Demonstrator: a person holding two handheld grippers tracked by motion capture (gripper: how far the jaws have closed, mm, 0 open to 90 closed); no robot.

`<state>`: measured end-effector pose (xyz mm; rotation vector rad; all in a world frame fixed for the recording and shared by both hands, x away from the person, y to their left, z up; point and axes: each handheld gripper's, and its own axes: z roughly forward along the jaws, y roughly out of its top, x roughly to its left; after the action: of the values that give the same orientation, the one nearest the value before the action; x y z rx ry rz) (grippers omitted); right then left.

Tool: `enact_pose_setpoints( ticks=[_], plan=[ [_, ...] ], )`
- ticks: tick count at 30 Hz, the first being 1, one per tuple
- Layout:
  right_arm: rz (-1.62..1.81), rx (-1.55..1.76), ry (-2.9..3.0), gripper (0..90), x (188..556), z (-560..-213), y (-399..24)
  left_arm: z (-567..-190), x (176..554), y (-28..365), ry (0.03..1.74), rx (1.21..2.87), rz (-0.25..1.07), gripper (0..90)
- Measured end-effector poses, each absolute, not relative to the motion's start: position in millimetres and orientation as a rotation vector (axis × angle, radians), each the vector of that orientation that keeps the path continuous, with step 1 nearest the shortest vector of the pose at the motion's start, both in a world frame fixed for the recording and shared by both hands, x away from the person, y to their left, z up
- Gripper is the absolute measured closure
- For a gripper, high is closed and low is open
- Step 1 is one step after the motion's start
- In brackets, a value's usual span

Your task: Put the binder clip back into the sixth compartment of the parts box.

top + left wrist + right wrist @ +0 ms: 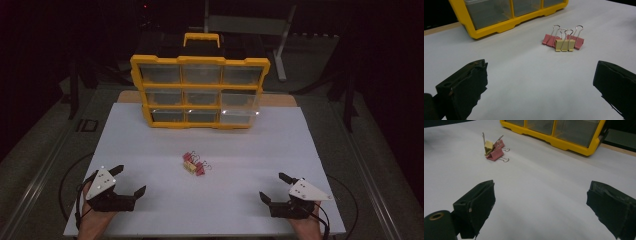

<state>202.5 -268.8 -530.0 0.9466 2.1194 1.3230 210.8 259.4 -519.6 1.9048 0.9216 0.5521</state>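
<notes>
Pink and yellow binder clips (pixel 194 163) are sitting bunched together; both grippers, left (pixel 131 181) and right (pixel 272 186), are waiting wide apart, risking snagging several clips.

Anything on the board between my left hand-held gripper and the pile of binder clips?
Nothing visible. In the left gripper view, bare white board runs from the open left hand-held gripper to the binder clips. The yellow drawer organizer stands farther back, beyond the clips and off to the side.
</notes>
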Motion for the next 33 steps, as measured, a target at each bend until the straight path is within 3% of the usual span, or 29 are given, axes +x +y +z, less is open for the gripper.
enact_pose_setpoints(
  ticks=[33],
  plan=[
    [1.34, 0.955, 2.098, 7.6, 204, -531, -272, -515, 217, 245, 0.958, 1.918, 0.522, 0.0]
  ],
)
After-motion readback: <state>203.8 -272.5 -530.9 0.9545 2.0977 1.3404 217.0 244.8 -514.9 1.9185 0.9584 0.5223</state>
